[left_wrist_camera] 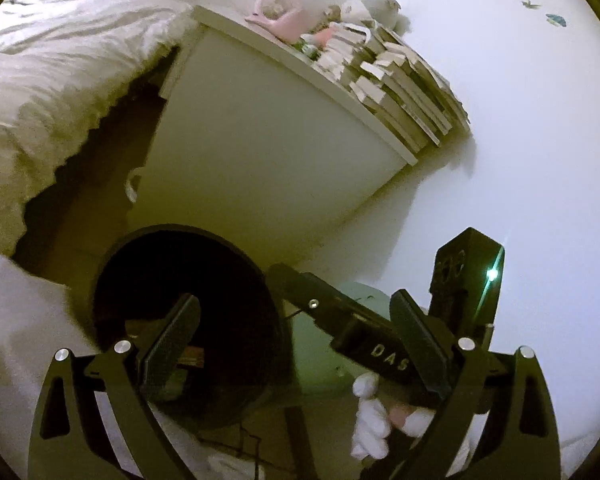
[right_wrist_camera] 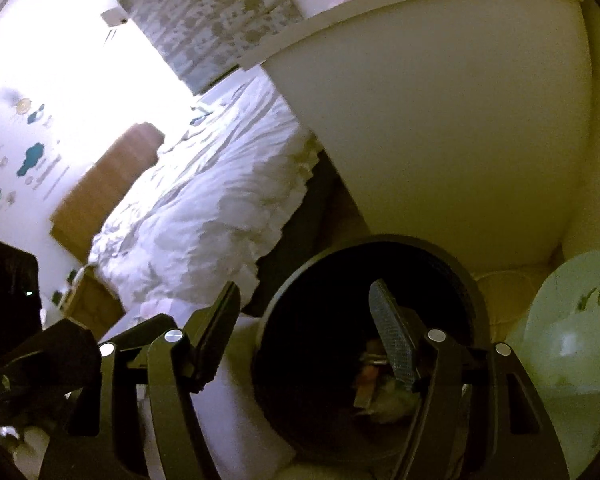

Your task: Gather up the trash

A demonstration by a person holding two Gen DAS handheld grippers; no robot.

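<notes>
Both grippers, left (left_wrist_camera: 296,344) and right (right_wrist_camera: 306,322), held their fingers wide and empty above the black bin (right_wrist_camera: 364,320), whose lower-middle opening already showed some trash (right_wrist_camera: 374,380). Collection looked partway done. Just beyond, the white cabinet (left_wrist_camera: 260,140) and bed (right_wrist_camera: 204,184) hemmed the bin in.

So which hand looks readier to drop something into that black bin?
Right, probably: the right hand-held gripper hangs open over the black bin, one finger inside. The left hand-held gripper is open too, more beside it.

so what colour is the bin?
Black, inside and out. The bin shows best in the right wrist view, some trash visible at its bottom.
</notes>
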